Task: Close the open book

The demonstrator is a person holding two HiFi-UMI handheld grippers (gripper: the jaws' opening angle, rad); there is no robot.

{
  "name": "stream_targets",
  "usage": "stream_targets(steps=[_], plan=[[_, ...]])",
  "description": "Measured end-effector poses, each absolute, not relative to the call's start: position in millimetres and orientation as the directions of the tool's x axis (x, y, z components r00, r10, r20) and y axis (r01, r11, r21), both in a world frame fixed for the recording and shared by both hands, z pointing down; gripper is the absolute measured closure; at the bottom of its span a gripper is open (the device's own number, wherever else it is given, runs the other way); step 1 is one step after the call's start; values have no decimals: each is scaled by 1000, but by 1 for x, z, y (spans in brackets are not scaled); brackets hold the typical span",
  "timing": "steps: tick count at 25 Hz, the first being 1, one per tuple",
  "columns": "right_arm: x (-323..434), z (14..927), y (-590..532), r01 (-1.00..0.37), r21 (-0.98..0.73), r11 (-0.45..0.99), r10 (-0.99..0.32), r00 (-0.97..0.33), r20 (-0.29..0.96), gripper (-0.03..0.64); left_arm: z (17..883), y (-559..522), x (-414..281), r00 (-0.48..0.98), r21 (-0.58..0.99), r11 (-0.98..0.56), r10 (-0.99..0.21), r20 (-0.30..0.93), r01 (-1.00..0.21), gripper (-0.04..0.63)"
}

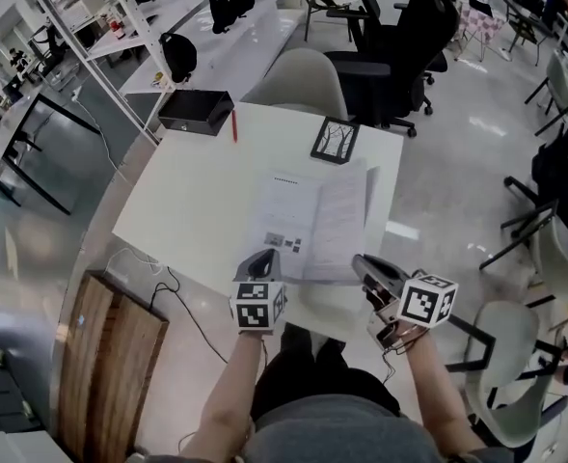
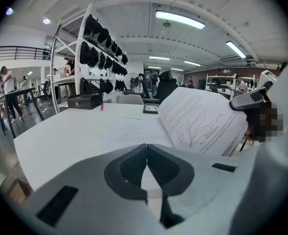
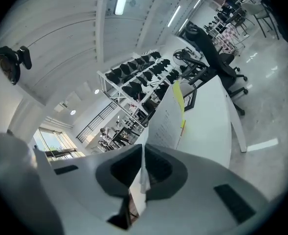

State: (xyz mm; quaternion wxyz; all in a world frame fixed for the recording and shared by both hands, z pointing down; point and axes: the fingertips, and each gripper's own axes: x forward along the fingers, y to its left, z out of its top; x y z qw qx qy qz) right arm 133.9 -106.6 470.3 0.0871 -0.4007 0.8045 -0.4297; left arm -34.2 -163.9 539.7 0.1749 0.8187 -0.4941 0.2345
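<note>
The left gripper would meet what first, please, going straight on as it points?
Probably the left page of the open book, lying flat just beyond the left gripper; depth is unclear.

A white counter (image 1: 187, 201) carries a black box (image 1: 196, 112) at its far left corner, a red pen (image 1: 233, 124) just beside it, and a black-framed picture (image 1: 335, 140) (bare branches on white) near the far edge, with a pale chair (image 1: 298, 80) and a black office chair (image 1: 394, 56) beyond.
</note>
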Motion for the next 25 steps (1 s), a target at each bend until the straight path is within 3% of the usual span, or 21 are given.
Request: stream_targets(steps=[25], plan=[[25,453,-152,-527,-749,402,-642,-745,179,594,554,-193,-104,373,55,-423,-719,586,-904,588]])
